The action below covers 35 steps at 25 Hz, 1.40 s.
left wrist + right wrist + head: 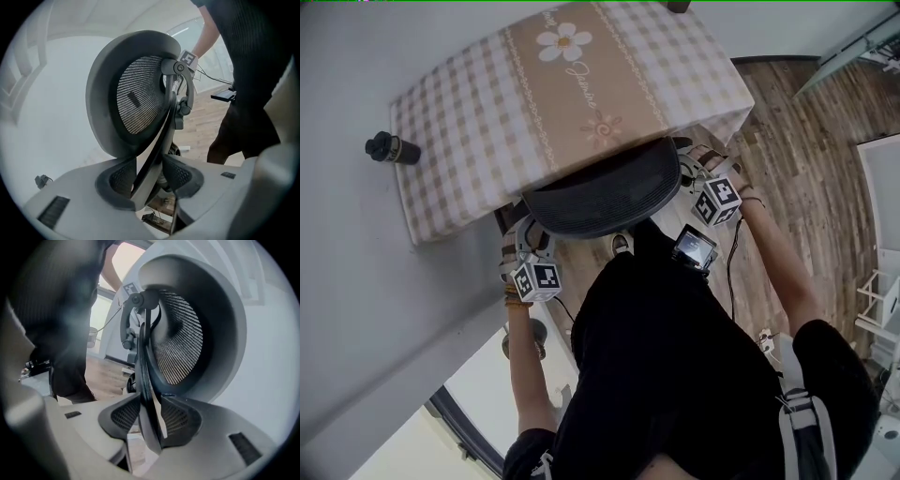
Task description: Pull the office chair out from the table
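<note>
The office chair's black mesh backrest (605, 197) stands tucked against the edge of the table (469, 122), which wears a checked cloth with a flower print. My left gripper (525, 236) is at the backrest's left end and my right gripper (689, 171) at its right end. In the left gripper view the backrest (136, 93) fills the middle, and its dark frame edge runs between the open jaws of the left gripper (149, 176) with a gap beside it. The right gripper (150, 416) likewise straddles the frame edge of the backrest (183, 343), its pads apart from it.
A black cylindrical object (391, 148) lies on the grey surface left of the table. Wood floor (806, 150) stretches to the right, with white furniture (881, 281) at the far right. The person's dark-clothed body stands right behind the chair.
</note>
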Each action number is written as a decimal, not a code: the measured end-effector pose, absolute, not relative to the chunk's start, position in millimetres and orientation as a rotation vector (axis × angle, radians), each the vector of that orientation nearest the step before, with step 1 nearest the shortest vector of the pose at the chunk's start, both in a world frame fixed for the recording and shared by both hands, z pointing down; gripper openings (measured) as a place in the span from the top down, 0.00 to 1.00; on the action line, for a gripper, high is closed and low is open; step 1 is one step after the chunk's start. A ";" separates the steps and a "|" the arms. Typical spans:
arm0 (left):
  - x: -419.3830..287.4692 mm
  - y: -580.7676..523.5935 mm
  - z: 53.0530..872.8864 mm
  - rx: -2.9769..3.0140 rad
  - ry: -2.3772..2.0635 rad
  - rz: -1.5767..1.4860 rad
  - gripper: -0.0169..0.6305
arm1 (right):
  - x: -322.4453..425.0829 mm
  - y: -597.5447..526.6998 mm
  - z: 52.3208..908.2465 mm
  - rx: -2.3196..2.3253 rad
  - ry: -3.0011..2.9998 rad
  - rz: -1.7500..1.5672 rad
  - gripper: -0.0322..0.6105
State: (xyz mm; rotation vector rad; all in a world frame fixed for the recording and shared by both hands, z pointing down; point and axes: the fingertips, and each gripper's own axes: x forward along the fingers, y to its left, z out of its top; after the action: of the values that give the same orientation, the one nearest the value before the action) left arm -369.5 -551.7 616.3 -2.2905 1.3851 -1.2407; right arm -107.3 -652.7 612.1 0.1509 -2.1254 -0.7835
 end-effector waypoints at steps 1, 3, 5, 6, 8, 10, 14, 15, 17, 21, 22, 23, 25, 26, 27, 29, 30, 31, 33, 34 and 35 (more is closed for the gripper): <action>-370.0 -552.1 617.3 -2.285 1.372 -1.246 0.68 | -107.2 -652.9 612.6 0.141 -2.123 -0.784 0.73; -370.3 -551.9 619.1 -2.284 1.343 -1.263 0.68 | -105.6 -653.1 616.2 0.115 -2.103 -0.790 0.73; -368.5 -551.5 618.3 -2.296 1.320 -1.276 0.68 | -104.1 -652.7 622.2 0.086 -2.075 -0.801 0.73; -368.3 -551.5 619.2 -2.297 1.306 -1.281 0.68 | -104.2 -652.5 624.6 0.076 -2.067 -0.803 0.73; -368.5 -552.5 621.1 -2.297 1.277 -1.290 0.68 | -105.4 -652.8 627.3 0.063 -2.060 -0.803 0.73; -366.9 -553.7 621.0 -2.302 1.240 -1.316 0.68 | -106.3 -653.5 628.1 0.056 -2.058 -0.798 0.73; -361.7 -550.8 631.9 -2.254 1.076 -1.453 0.65 | -105.5 -653.8 629.3 0.029 -2.044 -0.798 0.74; -361.2 -551.4 634.9 -2.233 1.045 -1.473 0.65 | -105.1 -654.1 629.7 0.018 -2.035 -0.803 0.74; -359.5 -553.9 638.2 -2.227 1.021 -1.481 0.65 | -104.7 -653.9 629.9 -0.003 -2.015 -0.807 0.74; -356.2 -555.7 641.1 -2.253 1.007 -1.479 0.65 | -105.7 -653.2 627.4 -0.022 -1.979 -0.809 0.75; -355.7 -555.8 641.2 -2.255 1.005 -1.477 0.65 | -105.5 -653.7 627.1 -0.022 -1.967 -0.815 0.75; -355.5 -556.0 641.5 -2.257 1.004 -1.473 0.65 | -105.2 -654.6 627.2 -0.019 -1.958 -0.820 0.75; -355.8 -556.6 641.8 -2.258 1.004 -1.464 0.65 | -105.3 -656.5 627.4 -0.015 -1.950 -0.829 0.75; -355.7 -556.9 640.7 -2.257 1.005 -1.459 0.65 | -105.7 -656.9 627.5 -0.017 -1.948 -0.834 0.75; -355.6 -557.3 639.2 -2.254 1.006 -1.454 0.66 | -105.8 -657.0 627.8 -0.020 -1.942 -0.839 0.75; -355.9 -557.7 638.9 -2.245 1.005 -1.444 0.67 | -104.7 -657.1 629.8 -0.023 -1.920 -0.852 0.75; -356.5 -557.9 640.1 -2.240 1.005 -1.435 0.67 | -104.3 -657.2 630.9 -0.018 -1.911 -0.857 0.75; -357.1 -558.1 641.0 -2.237 1.006 -1.425 0.69 | -104.8 -657.0 631.4 -0.009 -1.909 -0.856 0.75; -357.2 -558.5 639.2 -2.238 1.014 -1.413 0.70 | -105.7 -657.0 633.5 0.020 -1.914 -0.837 0.75; -357.3 -558.4 638.3 -2.236 1.019 -1.412 0.70 | -105.7 -657.0 635.3 0.036 -1.918 -0.822 0.75; -357.5 -558.2 638.1 -2.231 1.022 -1.412 0.70 | -105.9 -656.8 636.3 0.049 -1.922 -0.804 0.75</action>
State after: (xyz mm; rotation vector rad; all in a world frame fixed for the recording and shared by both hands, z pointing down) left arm -357.5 -558.2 638.1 -2.2311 1.0219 -1.4124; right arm -105.9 -656.8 636.3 0.0490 -1.9218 -0.8045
